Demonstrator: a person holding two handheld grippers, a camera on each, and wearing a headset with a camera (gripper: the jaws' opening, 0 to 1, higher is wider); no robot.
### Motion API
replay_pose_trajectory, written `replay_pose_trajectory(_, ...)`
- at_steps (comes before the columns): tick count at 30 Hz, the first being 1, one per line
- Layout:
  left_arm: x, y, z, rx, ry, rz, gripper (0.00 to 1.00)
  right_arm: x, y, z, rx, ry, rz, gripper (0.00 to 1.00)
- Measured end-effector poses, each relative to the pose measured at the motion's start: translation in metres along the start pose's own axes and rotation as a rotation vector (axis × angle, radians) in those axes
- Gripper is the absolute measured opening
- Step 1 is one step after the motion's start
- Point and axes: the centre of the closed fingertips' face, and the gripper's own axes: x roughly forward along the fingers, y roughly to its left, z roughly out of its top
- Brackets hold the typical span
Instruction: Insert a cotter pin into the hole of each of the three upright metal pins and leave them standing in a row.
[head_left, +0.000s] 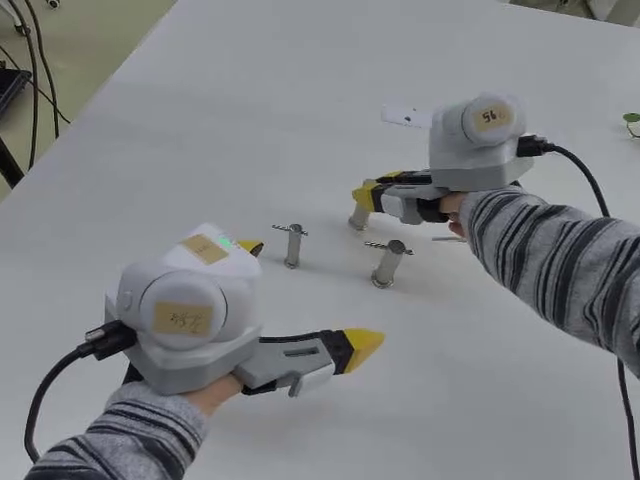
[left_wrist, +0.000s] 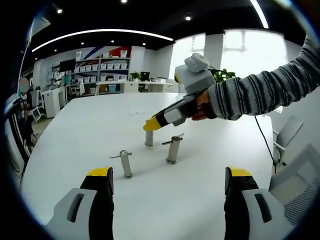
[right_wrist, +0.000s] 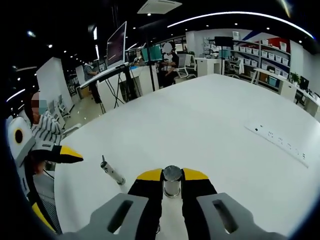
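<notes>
Head view: right gripper (head_left: 362, 197) is clamped shut on the held metal pin (head_left: 357, 218), which stands upright on the white bench (head_left: 300, 100). Two other metal pins (head_left: 292, 248) (head_left: 387, 265) stand near the held metal pin, on the person's side of it. Each has a cotter pin (head_left: 290, 230) through its top. Left gripper (head_left: 307, 295) sits further toward the person, jaws spread wide, holding nothing.

Left gripper view: own jaws wide apart, nothing between them. The other metal pins (left_wrist: 125, 164) (left_wrist: 173, 150) are in front of the held metal pin (left_wrist: 149, 138), with the right gripper (left_wrist: 151, 124) on its top.

Right gripper view: right gripper (right_wrist: 172, 175) jaws pinch the held metal pin (right_wrist: 172, 186). One other metal pin (right_wrist: 113, 174) stands just beside it.
</notes>
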Motion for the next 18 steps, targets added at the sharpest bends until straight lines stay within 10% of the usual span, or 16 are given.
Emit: replay_pose_trajectory(18, 0.002, -0.006, 0.001, 0.015, -0.002, -0.022, 0.93, -0.062, -0.015, -0.038, -0.012, 0.040, -0.115, 0.08)
